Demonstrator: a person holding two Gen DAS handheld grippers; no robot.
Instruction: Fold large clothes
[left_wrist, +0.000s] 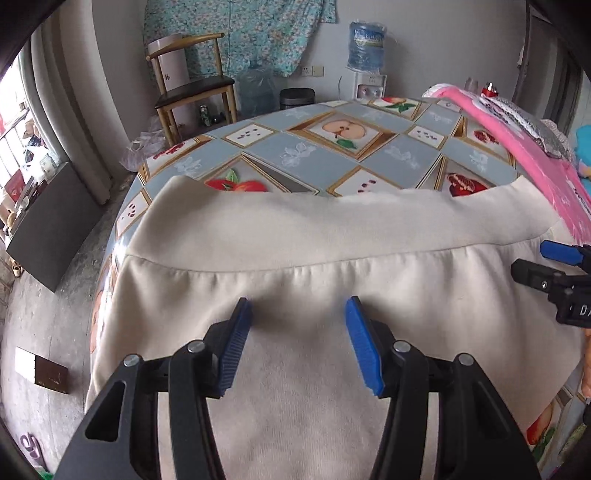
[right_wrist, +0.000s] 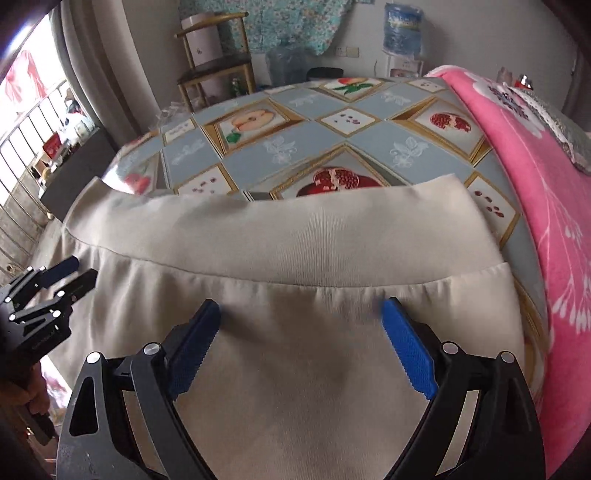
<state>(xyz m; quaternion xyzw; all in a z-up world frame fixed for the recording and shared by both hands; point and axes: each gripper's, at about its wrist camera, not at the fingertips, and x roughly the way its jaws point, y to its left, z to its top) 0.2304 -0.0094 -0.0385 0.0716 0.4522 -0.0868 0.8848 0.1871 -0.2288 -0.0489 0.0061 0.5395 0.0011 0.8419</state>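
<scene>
Fruit-patterned tablecloth (left_wrist: 332, 155) covers the table. Nearest, left gripper (left_wrist: 298, 314) and right gripper (right_wrist: 301, 314) both hang with jaws spread over cream garment (left_wrist: 295, 236), pinching nothing. Garment lies flat, ribbed hem farthest. Pink blanket (right_wrist: 535, 177) alongside; wooden chair (left_wrist: 192, 88) beyond.

Daylight pours in from my window (left_wrist: 22, 122) at 9 o'clock, blown out; tablecloth (right_wrist: 122, 171) glares, edges bend fisheye-style, cloth (left_wrist: 295, 258) slightly soft.
</scene>
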